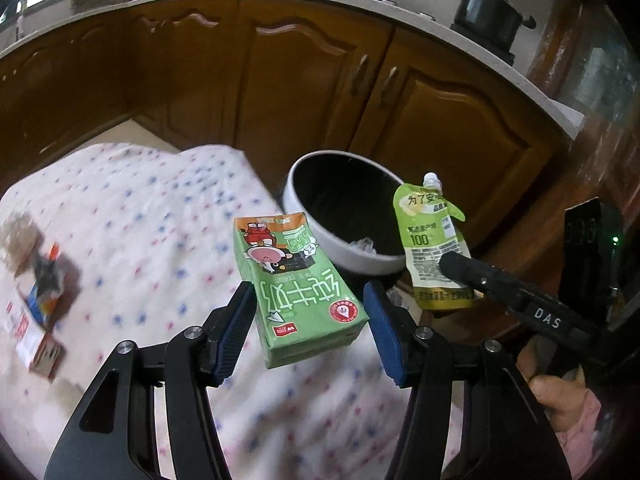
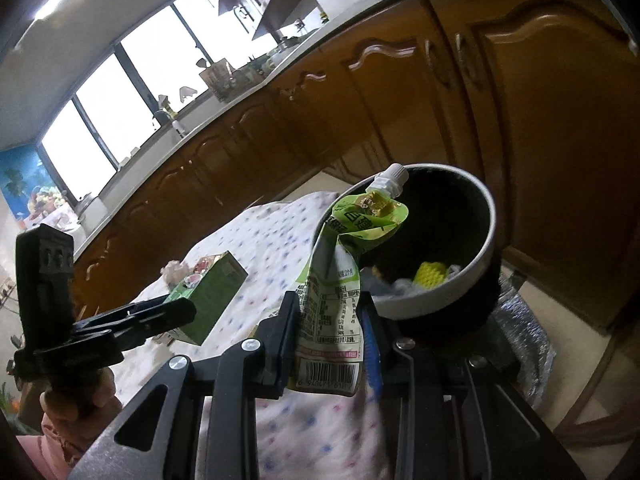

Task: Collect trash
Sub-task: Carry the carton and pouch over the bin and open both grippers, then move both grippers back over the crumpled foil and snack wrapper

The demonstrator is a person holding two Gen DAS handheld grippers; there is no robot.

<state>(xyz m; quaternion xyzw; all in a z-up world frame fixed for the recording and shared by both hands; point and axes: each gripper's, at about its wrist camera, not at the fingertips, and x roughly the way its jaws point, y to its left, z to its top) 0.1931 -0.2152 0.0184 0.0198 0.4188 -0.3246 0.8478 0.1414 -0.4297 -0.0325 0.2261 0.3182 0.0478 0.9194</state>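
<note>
Green milk carton (image 1: 298, 288) tilted, lifted off the bench just left of the white-rimmed bin (image 1: 344, 216). Crumpled green spout pouch (image 2: 340, 284) upright at bin's rim. Bin holds scraps.
</note>
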